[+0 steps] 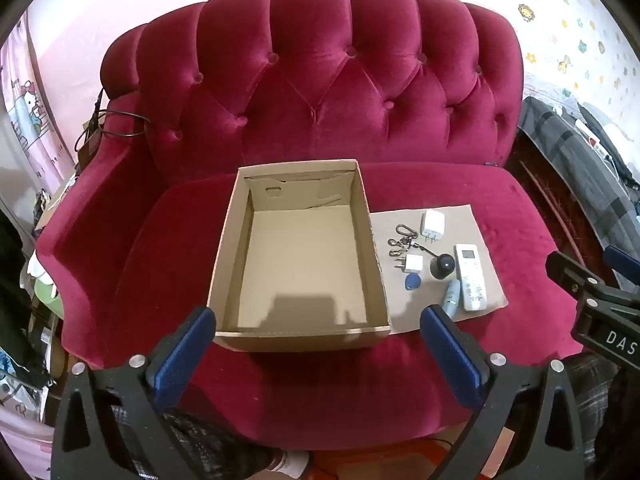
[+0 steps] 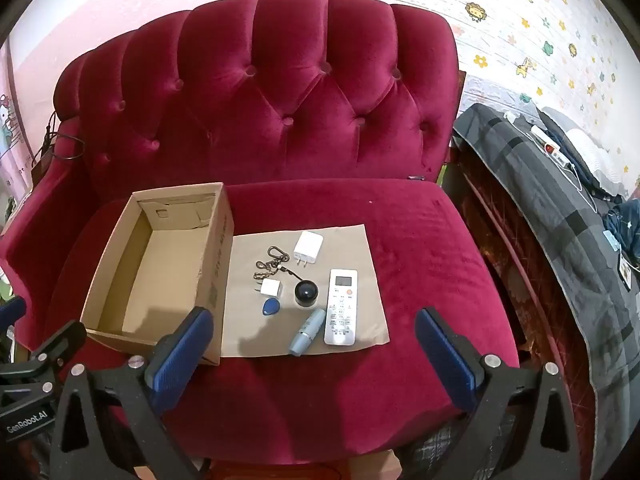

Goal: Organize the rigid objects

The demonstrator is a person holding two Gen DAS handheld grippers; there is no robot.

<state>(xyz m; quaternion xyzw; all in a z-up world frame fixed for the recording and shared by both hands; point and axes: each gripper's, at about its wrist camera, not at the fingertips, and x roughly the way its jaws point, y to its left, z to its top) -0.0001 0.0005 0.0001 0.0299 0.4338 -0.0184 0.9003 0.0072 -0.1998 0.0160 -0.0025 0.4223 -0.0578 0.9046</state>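
An empty open cardboard box (image 1: 298,338) (image 2: 212,280) sits on the red sofa seat. To its right a cardboard sheet (image 2: 364,248) (image 1: 460,216) holds a white remote (image 2: 341,306) (image 1: 472,276), a light blue tube (image 2: 307,332) (image 1: 452,298), a black round cap (image 2: 306,292) (image 1: 442,266), a blue key fob (image 2: 271,306) (image 1: 412,281), a small white plug (image 2: 270,288) (image 1: 412,264), a larger white charger (image 2: 308,249) (image 1: 432,226) and metal key clips (image 2: 272,262) (image 1: 402,236). My left gripper (image 1: 318,328) is open before the box. My right gripper (image 2: 314,326) is open before the sheet.
The tufted red sofa back (image 1: 320,80) rises behind. A bed with a grey plaid blanket (image 2: 560,216) stands to the right. Cables (image 1: 116,124) hang over the sofa's left arm. Clutter (image 1: 24,320) lies at the left.
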